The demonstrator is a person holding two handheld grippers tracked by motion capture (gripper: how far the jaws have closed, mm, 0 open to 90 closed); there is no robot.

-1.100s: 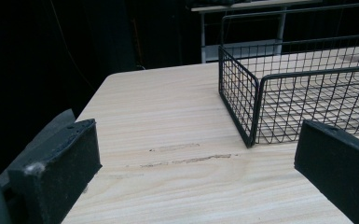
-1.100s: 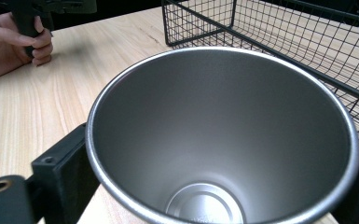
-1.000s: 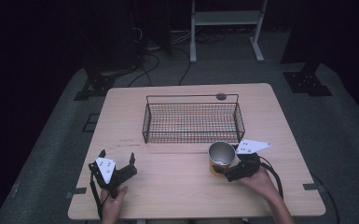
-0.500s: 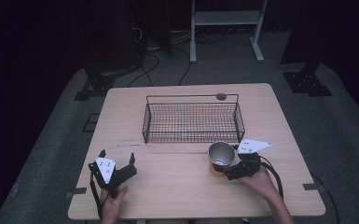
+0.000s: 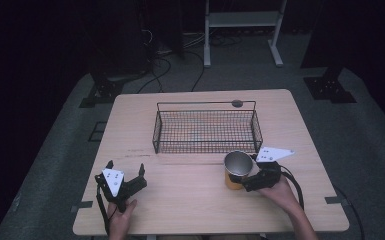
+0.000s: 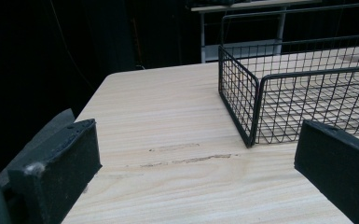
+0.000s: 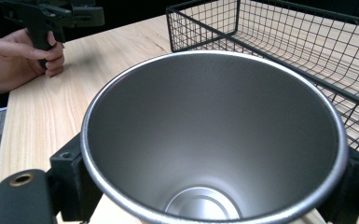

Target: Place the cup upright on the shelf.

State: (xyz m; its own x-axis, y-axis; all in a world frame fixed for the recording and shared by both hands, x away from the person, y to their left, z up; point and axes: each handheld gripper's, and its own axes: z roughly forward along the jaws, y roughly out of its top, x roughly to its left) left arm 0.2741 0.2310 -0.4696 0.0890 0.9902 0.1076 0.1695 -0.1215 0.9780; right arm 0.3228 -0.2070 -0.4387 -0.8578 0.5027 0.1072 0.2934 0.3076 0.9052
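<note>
Your right gripper (image 5: pixel 244 179) pinches the metal cup (image 5: pixel 237 169) upright, just before the wire basket (image 5: pixel 206 131), likely bound there. Your left gripper (image 5: pixel 125 171) rests spread on the tabletop (image 5: pixel 180 200), well apart, probably idle.

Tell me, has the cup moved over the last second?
No. In the high view the cup sits in the same spot just in front of the basket's near right corner, gripped by the right gripper, as a second ago.
</note>
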